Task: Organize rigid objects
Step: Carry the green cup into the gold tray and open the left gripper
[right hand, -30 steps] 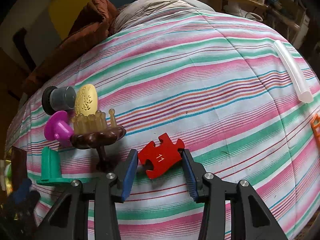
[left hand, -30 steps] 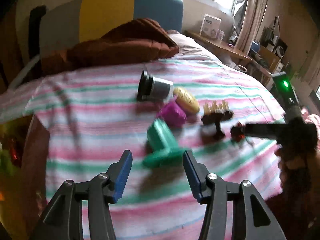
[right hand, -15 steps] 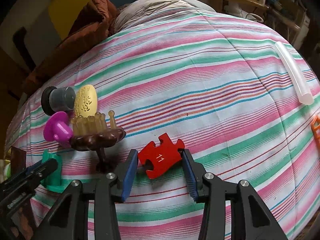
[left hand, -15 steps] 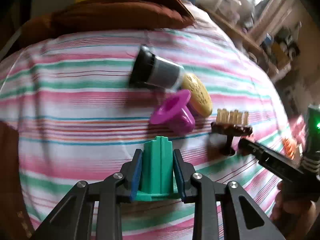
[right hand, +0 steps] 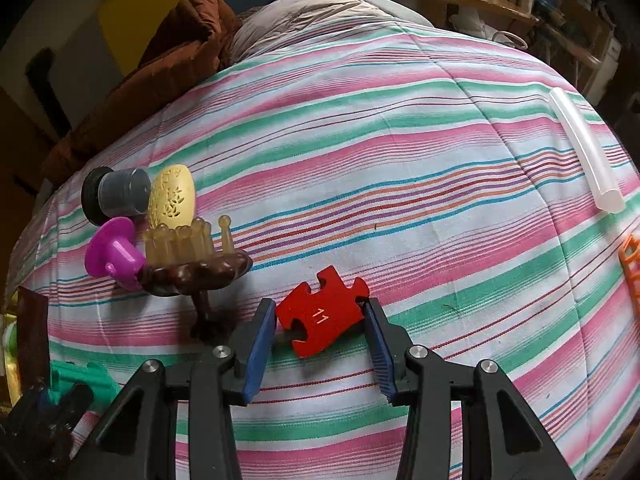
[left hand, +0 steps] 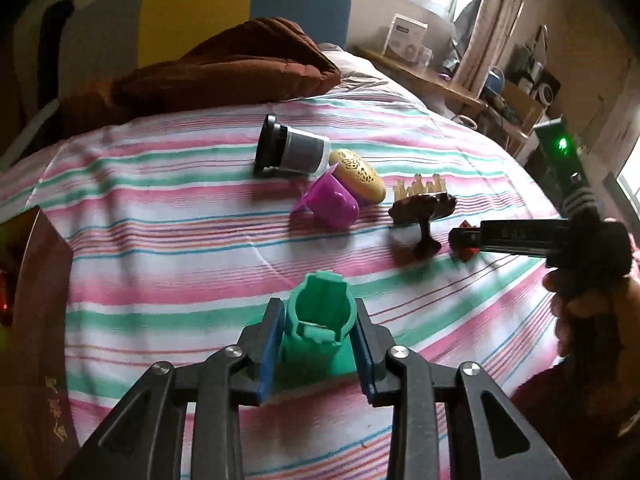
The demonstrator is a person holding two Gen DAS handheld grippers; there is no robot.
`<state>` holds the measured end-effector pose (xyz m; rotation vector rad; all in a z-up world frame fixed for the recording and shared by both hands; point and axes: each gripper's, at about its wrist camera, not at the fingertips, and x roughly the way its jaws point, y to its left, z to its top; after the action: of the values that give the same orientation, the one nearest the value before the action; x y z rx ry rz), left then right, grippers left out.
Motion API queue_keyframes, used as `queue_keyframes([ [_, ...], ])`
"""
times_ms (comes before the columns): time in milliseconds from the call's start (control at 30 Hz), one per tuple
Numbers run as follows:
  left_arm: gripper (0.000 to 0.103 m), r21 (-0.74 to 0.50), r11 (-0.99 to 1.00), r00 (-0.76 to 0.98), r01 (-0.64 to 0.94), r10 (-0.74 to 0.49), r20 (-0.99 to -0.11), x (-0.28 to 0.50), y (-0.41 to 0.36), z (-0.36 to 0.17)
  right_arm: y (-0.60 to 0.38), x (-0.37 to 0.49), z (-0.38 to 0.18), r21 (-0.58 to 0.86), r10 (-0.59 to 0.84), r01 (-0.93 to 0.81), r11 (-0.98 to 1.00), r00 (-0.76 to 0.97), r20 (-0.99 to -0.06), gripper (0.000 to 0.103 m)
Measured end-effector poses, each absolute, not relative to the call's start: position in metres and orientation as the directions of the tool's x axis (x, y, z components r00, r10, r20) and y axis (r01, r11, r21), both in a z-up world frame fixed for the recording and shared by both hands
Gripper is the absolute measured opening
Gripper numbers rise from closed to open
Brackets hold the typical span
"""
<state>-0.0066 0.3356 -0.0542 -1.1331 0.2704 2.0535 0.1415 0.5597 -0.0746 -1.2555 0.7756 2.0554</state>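
In the left wrist view, the left tongs (left hand: 320, 344) sit at six o'clock over the pink, green and white striped bedspread (left hand: 168, 216), their blue pads flanking a green ribbed plastic piece (left hand: 320, 320); the jaws are opening, with the green piece still between them and both pads against its sides. At twelve o'clock from it a grey cup with a black lid (left hand: 290, 154) lies on its side, a yellow perforated egg-shaped shell (left hand: 358, 176) touching its mouth end, and a magenta plastic funnel-shaped piece (left hand: 330, 202) lies just beside the shell. At two o'clock a dark brown pedestal stand carrying amber pegs (left hand: 424, 208) stands upright. At three o'clock the right tongs (left hand: 464, 240) reach in sideways, held by a person's hand (left hand: 588, 300). A brown quilt (left hand: 224, 72) is bunched at eleven o'clock. In the right wrist view, the right tongs (right hand: 320, 320) at six o'clock are clamped on a red wooden jigsaw piece marked 11 (right hand: 322, 312), one pad on each edge. The pedestal stand (right hand: 196, 268) is at nine o'clock of it, near but apart. A translucent white tube (right hand: 584, 152) lies at two o'clock, well apart, and an orange lattice piece (right hand: 631, 264) shows at three o'clock by the frame edge.
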Motion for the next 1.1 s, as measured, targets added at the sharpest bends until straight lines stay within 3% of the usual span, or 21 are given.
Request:
queue_keyframes([
  [133, 0.033, -0.108, -0.690, -0.346, -0.716, 0.485, -0.803, -0.006, 0.347, -0.066, 0.560, 0.143, -0.075, 0.171, 0.187, -0.743, -0.647, -0.373, -0.909, 0.046],
  [600, 0.031, -0.169, -0.690, -0.366, -0.704, 0.556, -0.746, 0.017, 0.300, -0.041, 0.559, 0.135, -0.075, 0.161, 0.201, -0.740, -0.653, -0.375, -0.905, 0.045],
  [1100, 0.031, -0.185, -0.761, -0.469, -0.622, 0.551, -0.690, 0.019, 0.179, -0.004, 0.558, 0.142, -0.070, 0.175, 0.227, -0.752, -0.635, -0.399, -0.889, 0.044],
])
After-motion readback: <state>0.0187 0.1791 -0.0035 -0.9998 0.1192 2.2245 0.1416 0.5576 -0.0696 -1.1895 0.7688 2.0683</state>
